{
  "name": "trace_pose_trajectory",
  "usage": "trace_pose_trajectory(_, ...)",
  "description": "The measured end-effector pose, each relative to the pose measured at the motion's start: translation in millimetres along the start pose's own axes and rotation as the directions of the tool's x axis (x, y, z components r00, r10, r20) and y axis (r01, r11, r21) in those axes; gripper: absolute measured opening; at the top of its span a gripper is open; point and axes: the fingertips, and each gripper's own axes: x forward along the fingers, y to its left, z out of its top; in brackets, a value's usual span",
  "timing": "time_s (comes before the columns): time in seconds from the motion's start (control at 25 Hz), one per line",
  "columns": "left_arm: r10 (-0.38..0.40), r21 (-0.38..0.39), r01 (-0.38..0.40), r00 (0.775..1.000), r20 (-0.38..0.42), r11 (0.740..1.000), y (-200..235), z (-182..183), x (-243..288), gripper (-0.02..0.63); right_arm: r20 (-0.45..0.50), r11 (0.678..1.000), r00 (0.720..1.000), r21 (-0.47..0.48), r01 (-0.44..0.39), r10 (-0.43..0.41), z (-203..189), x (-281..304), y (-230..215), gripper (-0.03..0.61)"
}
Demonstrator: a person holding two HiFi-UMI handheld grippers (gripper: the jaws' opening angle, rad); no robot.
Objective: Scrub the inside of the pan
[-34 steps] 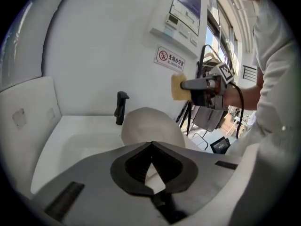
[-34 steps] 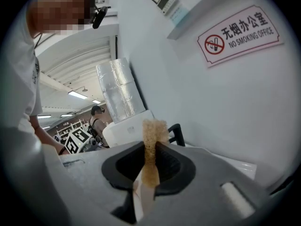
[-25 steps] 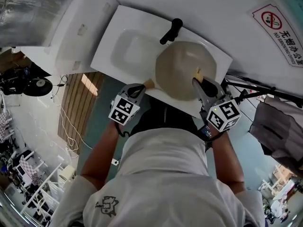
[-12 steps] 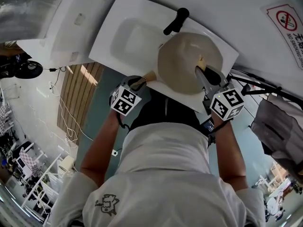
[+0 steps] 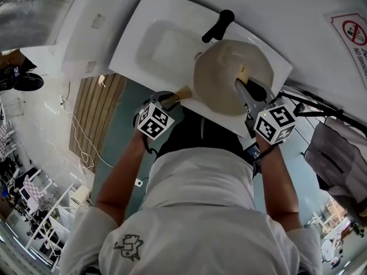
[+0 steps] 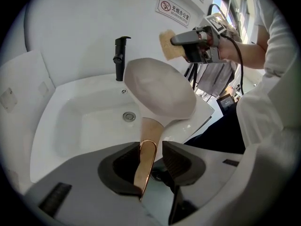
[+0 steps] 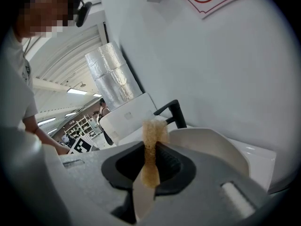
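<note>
The left hand-held gripper (image 6: pixel 151 145) is opening its jaws around the pan handle (image 6: pixel 150 126); the right hand-held gripper (image 7: pixel 151 149) is clamping a sponge (image 7: pixel 153 130).

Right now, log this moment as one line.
left gripper: jaws just opening, pan handle between, unclamped | right gripper: shut on sponge | sponge: over pan, contact unclear

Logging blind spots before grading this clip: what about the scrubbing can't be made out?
- Whether the tan sponge touches the round cream pan: in the head view the right gripper covers the contact; in the right gripper view its own body does.
- Dirt inside the pan: too small in the head view.
- The red no-smoking sign: cut off by the head view's edge.
</note>
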Motion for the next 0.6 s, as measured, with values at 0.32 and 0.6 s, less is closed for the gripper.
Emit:
trace_pose_trajectory(0.32, -0.027, 0.016, 0.028, 0.999, -0.046, 0.999, 1.9, -2.5, 7.3, 0.21, -0.013, 1.0, 1.0, -0.01, -0.014, 0.013, 3.1, 9.6, 0.5, 0.057)
trace_pose_trajectory(0.6, -0.041, 0.018, 0.042, 0.998, -0.057, 0.999, 3.8, -3.5, 15.8, 0.209, -0.03, 1.0, 1.0, -0.019, 0.001, -0.002, 2.1, 21.1, -13.3, 0.057)
